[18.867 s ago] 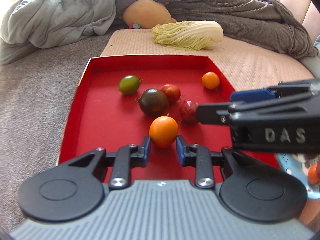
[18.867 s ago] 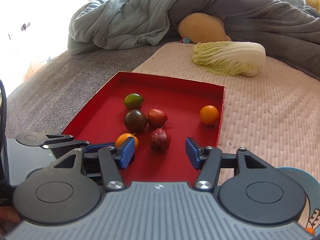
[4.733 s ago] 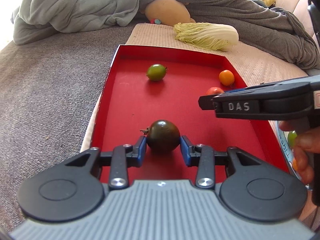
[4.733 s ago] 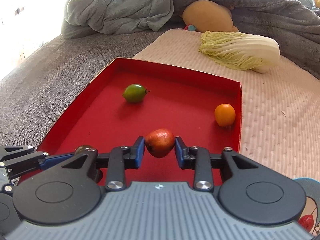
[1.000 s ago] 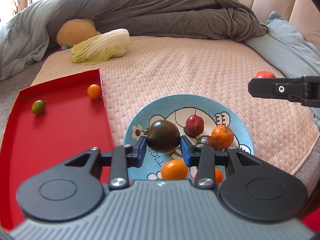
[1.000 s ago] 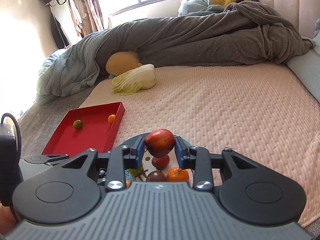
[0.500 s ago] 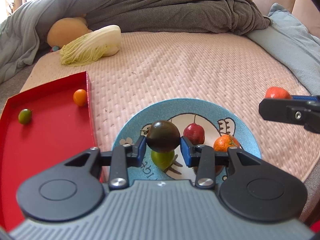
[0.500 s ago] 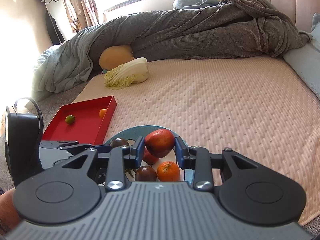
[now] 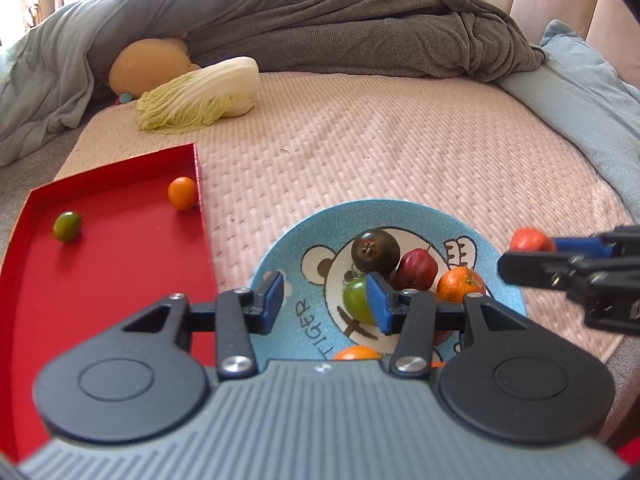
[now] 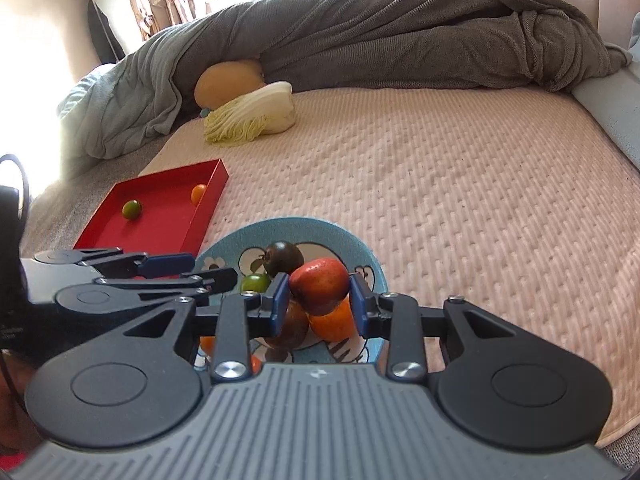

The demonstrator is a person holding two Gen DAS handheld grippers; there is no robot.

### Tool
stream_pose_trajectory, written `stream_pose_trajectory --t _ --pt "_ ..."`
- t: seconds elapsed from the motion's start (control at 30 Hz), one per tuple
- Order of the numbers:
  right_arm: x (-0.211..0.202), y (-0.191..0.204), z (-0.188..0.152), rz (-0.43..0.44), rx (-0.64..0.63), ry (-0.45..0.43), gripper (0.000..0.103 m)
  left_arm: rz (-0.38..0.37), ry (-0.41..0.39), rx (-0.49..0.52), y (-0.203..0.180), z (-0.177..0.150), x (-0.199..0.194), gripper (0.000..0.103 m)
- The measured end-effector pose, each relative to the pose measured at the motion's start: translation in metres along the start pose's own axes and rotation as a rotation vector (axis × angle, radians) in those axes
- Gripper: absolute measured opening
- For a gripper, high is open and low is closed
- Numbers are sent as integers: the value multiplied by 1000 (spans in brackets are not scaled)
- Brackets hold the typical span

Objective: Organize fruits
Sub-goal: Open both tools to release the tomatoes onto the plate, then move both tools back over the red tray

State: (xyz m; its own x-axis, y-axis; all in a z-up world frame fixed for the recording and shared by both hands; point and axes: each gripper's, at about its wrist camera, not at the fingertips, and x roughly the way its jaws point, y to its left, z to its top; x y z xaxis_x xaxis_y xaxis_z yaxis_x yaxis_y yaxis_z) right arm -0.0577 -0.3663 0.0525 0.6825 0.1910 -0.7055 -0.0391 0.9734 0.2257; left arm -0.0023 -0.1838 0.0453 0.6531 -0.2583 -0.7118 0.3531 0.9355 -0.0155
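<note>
My left gripper (image 9: 323, 280) hovers over the near-left part of the blue cartoon plate (image 9: 400, 214); its jaws are opening with nothing between them. The dark tomato (image 9: 375, 251) lies free on the plate beside a dark red fruit (image 9: 419, 269), a green tomato (image 9: 357, 298) and a mandarin (image 9: 460, 283). My right gripper (image 10: 319, 300) is shut on a red-orange fruit (image 10: 320, 282) just above the pile on the plate (image 10: 360, 248). The red tray (image 9: 120, 280) to the left holds a green tomato (image 9: 67, 226) and a small orange fruit (image 9: 182, 199).
Everything rests on a pink quilted mat (image 9: 380, 140). A napa cabbage (image 9: 200, 96) and a yellow cushion (image 9: 148, 64) lie at the back left under a grey blanket (image 9: 320, 32). Pale blue bedding (image 9: 592, 92) borders the right side.
The left jaws have parted and the dark tomato has dropped from them onto the plate. The right gripper has sunk closer to the plate, still with the red-orange fruit.
</note>
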Motion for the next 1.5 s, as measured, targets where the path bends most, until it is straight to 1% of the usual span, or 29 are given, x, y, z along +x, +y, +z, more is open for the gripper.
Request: stream_pose_trajectory --t 0.13,0.23,0.4,0.57,0.63,0.67,0.7,0.87,1.07,1.27,1.5 --pt "14 4 -15 -5 -33 79 38 -4 -6 -20 7 -9 -10 48" --pt "20 8 -21 -9 -61 114 38 -10 -4 -32 11 -15 -16 48" --pt "27 10 -24 -22 -76 137 38 -9 2 -35 16 -23 -22 48" --pt "27 11 -22 -21 -64 128 40 -4 -4 -52 23 -25 -29 48" --pt "25 13 -20 -18 -60 114 51 4 -5 -52 26 -25 -31 48" --pt "24 14 -19 -20 -59 106 65 7 -5 -53 27 -25 -33 48" --pt "22 16 -18 -23 -61 96 70 10 -6 -56 29 -26 -34 48" --pt "16 28 -13 0 -88 65 70 27 -14 -79 38 -26 -41 48" --pt "12 56 -6 47 -143 36 70 54 -23 -103 54 -28 -53 48" --pt "13 86 2 90 -186 2 69 92 -32 -141 83 -33 -62 48" --pt "28 125 8 133 -237 -10 68 133 -37 -193 120 -41 -69 48"
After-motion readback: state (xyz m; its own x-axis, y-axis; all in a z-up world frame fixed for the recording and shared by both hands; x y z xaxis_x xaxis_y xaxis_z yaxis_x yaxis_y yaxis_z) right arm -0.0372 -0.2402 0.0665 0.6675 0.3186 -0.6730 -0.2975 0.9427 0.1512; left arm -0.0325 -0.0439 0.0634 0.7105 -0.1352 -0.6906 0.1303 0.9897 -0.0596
